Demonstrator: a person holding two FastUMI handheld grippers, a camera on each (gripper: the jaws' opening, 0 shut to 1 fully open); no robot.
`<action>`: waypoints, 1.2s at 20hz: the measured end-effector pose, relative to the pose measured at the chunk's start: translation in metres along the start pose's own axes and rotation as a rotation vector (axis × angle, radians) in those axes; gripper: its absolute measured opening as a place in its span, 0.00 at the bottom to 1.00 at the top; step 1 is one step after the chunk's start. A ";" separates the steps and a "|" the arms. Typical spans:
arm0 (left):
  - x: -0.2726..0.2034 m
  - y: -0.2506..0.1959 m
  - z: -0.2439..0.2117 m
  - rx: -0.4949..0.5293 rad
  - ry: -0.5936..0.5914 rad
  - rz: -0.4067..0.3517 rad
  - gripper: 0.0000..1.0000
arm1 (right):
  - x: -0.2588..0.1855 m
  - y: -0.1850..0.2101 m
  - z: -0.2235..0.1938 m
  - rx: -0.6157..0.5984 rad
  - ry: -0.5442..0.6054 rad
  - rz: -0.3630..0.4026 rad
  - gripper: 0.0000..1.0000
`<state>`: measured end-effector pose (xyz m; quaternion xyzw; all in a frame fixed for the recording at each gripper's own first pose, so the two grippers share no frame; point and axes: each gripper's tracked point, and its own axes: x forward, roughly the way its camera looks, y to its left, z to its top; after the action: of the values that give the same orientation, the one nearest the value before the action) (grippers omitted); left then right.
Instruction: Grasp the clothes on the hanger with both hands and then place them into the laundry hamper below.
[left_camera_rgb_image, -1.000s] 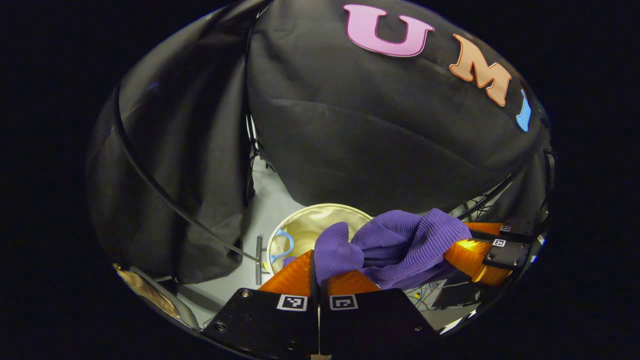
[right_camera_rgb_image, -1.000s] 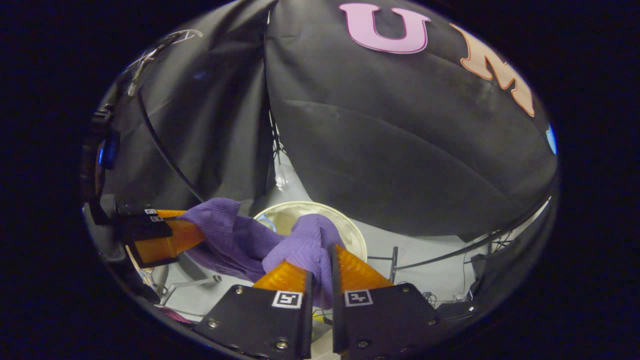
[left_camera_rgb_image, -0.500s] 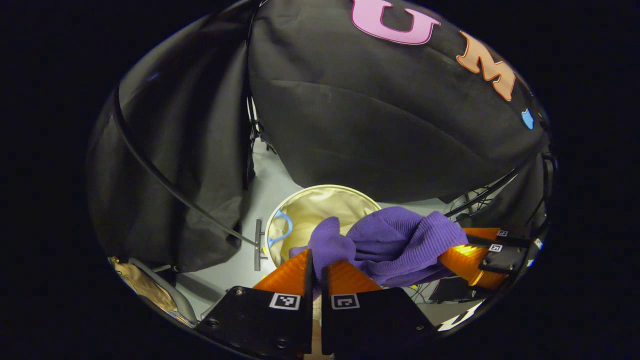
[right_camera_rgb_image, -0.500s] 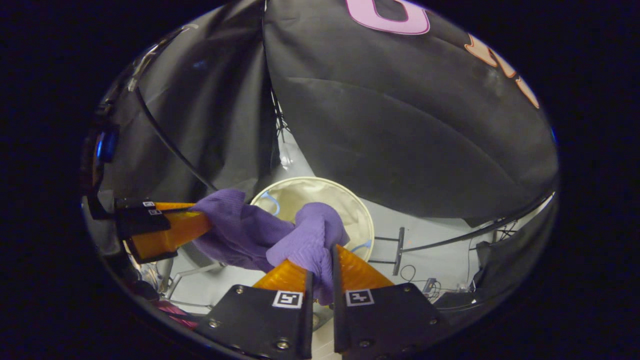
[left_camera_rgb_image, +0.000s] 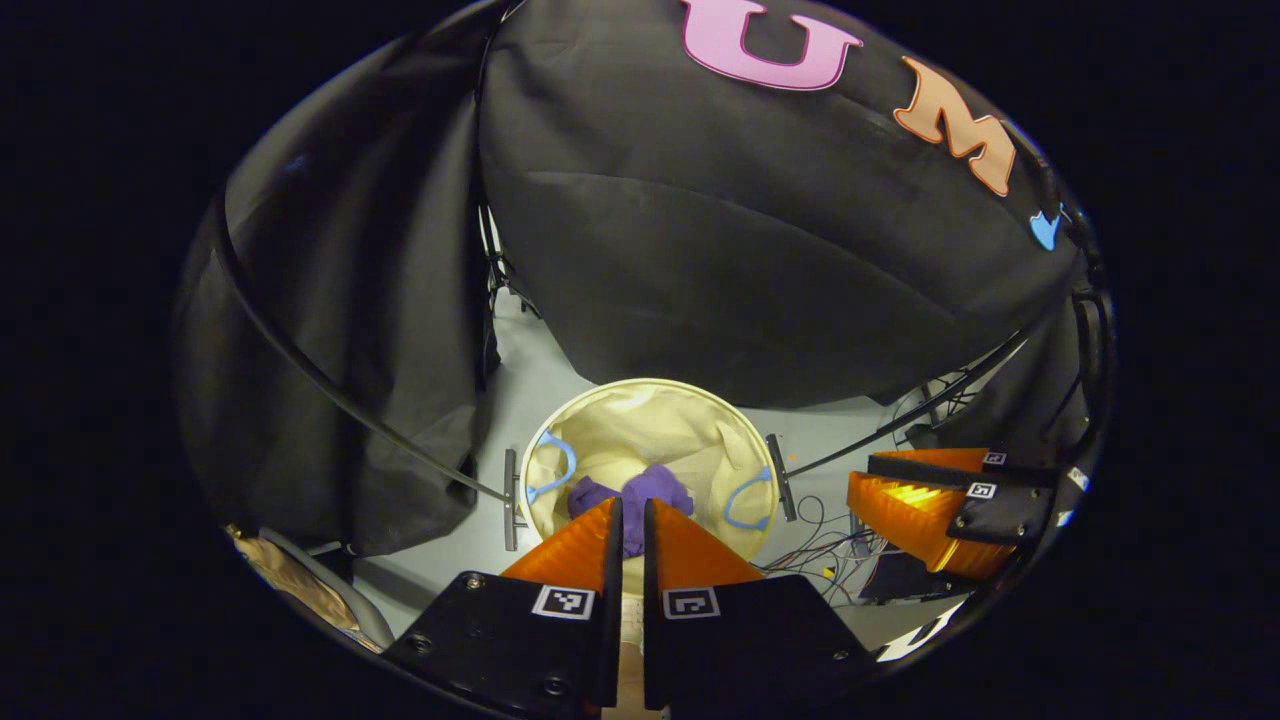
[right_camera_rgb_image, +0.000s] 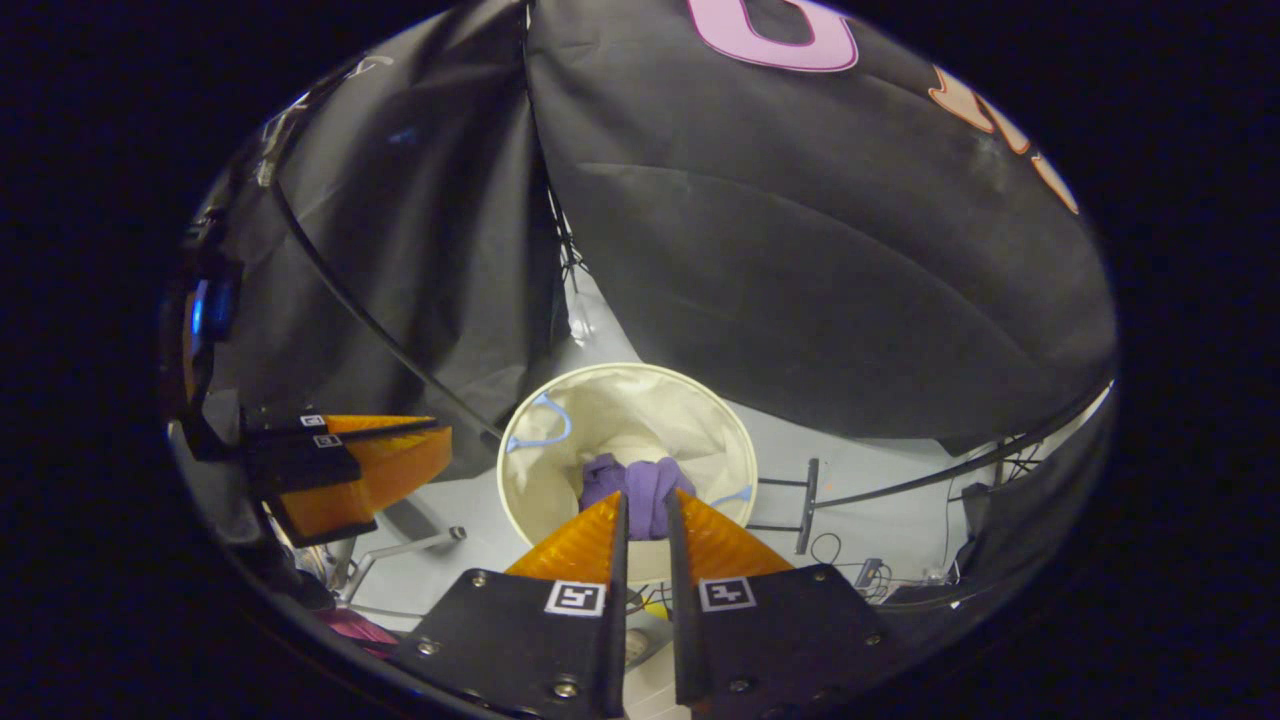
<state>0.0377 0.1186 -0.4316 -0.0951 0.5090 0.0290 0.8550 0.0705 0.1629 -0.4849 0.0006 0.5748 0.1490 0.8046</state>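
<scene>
1. The left gripper (left_camera_rgb_image: 627, 520) has its fingers nearly together with a narrow slit between, gripping nothing; its finger bases are cut off at the near edge.
2. The right gripper (right_camera_rgb_image: 645, 515) likewise stands a slit apart and holds nothing.
3. Past both sets of tips, the purple ribbed clothes (right_camera_rgb_image: 636, 484) lie bunched in the bottom of the laundry hamper (left_camera_rgb_image: 700, 420), partly hidden behind the fingers.
4. The hamper is round, of soft cream cloth, with thin blue loop handles (left_camera_rgb_image: 555, 470) at its left and right sides.
5. It stands on a pale grey floor (right_camera_rgb_image: 870, 470).
</scene>
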 end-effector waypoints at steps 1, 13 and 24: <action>0.000 0.000 0.000 0.005 -0.001 0.000 0.11 | 0.000 -0.001 0.001 0.001 -0.002 0.001 0.20; -0.019 -0.014 0.017 0.058 -0.056 -0.005 0.11 | -0.023 -0.015 0.029 0.009 -0.093 -0.023 0.20; -0.087 -0.067 0.099 0.146 -0.337 -0.046 0.11 | -0.104 -0.061 0.094 0.051 -0.370 -0.130 0.20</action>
<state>0.0914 0.0764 -0.3003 -0.0383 0.3568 -0.0120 0.9333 0.1409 0.0957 -0.3672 0.0113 0.4197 0.0797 0.9041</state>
